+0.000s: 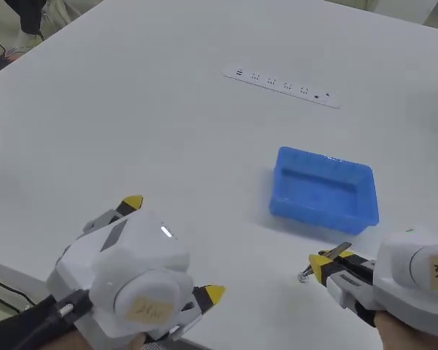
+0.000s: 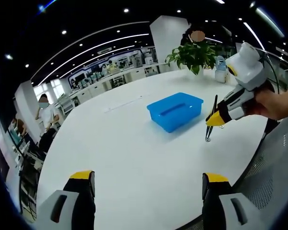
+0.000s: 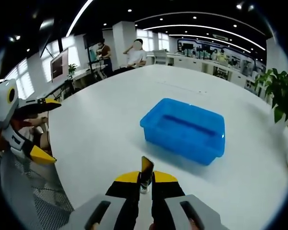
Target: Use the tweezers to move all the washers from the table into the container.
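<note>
The right gripper (image 3: pixel 145 178) is clamped shut on the tweezers (image 3: pixel 146 166), which jut a short way past its yellow tips. In the left gripper view the tweezers point steeply down, their tips at or just above the white tabletop (image 2: pixel 134 158). In the lower right of the head view a small grey speck (image 1: pixel 304 276) sits at those tips. It may be a washer, but it is too small to be sure, and I cannot tell whether the tweezers have pinched it.

The blue container (image 1: pixel 325 191) lies just beyond, right of centre in the head view, open-topped and near the tweezers.

This looks like the pick-up of a washer close to the front edge. It would go best with the tweezers kept steep, an even squeeze so the flat piece does not flick away, and a lift that clears the container's near wall before release over its floor.

The left gripper (image 1: pixel 172 248), at the lower left of the head view, has its jaws wide apart and holds nothing, well apart from the tweezers. A power strip (image 1: pixel 281 85) lies in the upper centre, well beyond the container and out of the way. A plant (image 2: pixel 194 53) stands at the far side of the tabletop.

The path from the tweezers to the container runs over bare tabletop, so its near wall is the only obstacle. The close tabletop edge is the likelier risk, since a dropped washer could roll off it.
</note>
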Demonstrator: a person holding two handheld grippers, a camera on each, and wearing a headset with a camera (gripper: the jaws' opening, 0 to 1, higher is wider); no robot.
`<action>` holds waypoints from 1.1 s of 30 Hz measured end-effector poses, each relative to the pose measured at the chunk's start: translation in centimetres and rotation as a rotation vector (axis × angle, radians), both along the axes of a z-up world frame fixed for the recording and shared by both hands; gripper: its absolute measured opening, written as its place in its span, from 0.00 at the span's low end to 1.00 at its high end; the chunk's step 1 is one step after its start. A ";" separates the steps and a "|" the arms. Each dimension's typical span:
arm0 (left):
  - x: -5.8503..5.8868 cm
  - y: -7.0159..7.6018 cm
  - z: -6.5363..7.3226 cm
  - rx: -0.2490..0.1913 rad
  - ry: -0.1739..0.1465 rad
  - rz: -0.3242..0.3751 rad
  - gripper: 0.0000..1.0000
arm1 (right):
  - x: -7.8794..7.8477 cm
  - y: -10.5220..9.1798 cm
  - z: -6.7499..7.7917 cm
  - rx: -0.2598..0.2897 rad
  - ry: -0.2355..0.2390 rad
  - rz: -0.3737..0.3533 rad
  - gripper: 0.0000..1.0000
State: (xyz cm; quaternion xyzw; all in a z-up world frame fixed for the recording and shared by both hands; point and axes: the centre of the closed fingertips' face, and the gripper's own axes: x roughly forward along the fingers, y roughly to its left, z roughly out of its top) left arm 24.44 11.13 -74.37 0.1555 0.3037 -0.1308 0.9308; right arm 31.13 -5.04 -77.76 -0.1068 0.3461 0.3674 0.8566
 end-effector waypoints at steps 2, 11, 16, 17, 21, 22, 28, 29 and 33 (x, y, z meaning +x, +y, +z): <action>0.0 0.0 0.0 0.000 0.001 0.001 0.95 | -0.1 0.0 0.0 -0.001 -0.001 0.000 0.05; 0.0 0.1 0.0 0.000 0.002 0.003 0.95 | 0.1 0.1 0.0 -0.010 -0.008 0.008 0.05; 0.0 0.0 -0.1 0.001 0.005 0.001 0.95 | 0.1 0.2 -0.1 -0.017 -0.011 0.015 0.05; 0.0 0.0 -0.1 0.003 0.004 0.001 0.94 | 0.1 0.2 -0.1 -0.017 -0.013 0.017 0.05; 0.0 0.0 -0.2 0.004 0.007 0.001 0.94 | 0.2 0.3 0.0 -0.024 -0.014 0.025 0.05; -0.1 0.0 -0.2 0.004 0.008 0.000 0.94 | 0.2 0.3 0.0 -0.023 -0.016 0.025 0.05; -0.1 0.0 -0.1 0.006 0.008 -0.004 0.94 | 0.3 0.3 -0.2 -0.023 -0.011 0.026 0.05; -0.1 -0.1 -0.1 0.006 0.009 -0.005 0.94 | 0.2 0.4 -0.1 -0.022 -0.009 0.027 0.05; -0.2 -0.1 -0.2 0.010 0.012 -0.008 0.94 | 0.3 0.5 -0.2 -0.023 -0.018 0.033 0.05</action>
